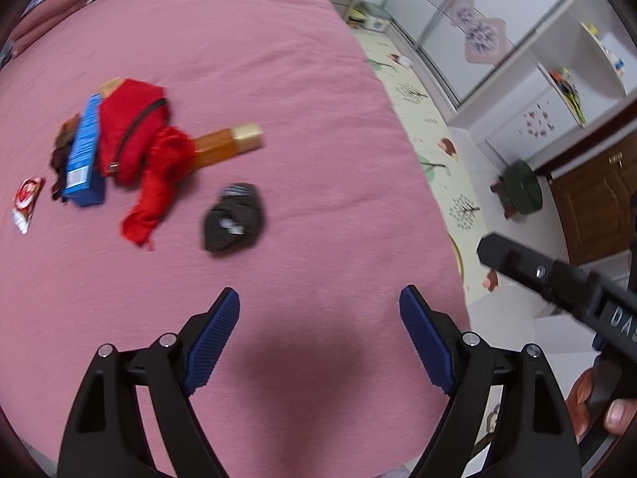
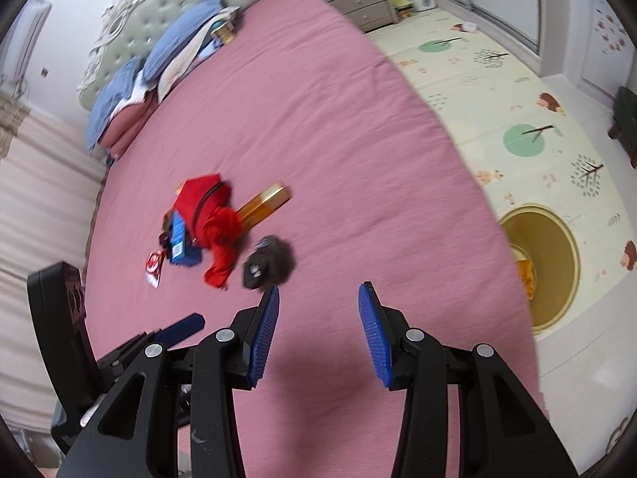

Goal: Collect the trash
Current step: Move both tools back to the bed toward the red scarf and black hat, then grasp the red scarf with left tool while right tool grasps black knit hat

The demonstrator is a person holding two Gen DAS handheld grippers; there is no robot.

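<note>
Both grippers hang over the pink bedspread (image 1: 278, 79) with nothing in them. In the left wrist view the left gripper (image 1: 319, 306) fills the bottom of the frame, its blue-padded jaws spread wide over bare cloth; the right gripper (image 2: 319, 302), low in its own view, has its jaws apart too, but less so, and empty. The clutter sits left of centre in both views — a red cloth bag (image 1: 131, 127) with a crumpled red fabric (image 1: 159, 183) trailing off it, a blue box (image 1: 84, 155) leaning at its left side, and an amber bottle with a pale gold cap (image 1: 231, 143) poking out from under the red towards the right. A small red-and-white wrapper (image 1: 26, 203) lies flat at the far left edge, just beside the box. A dark crumpled lump (image 1: 233, 223) lies a little apart, nearest the jaws. In the right wrist view a round yellow bin (image 2: 537, 271) stands on the patterned floor mat (image 2: 477, 79) at the right side of the frame, something orange lying in it. Pillows (image 2: 175, 44) are heaped against the headboard, upper left.
</note>
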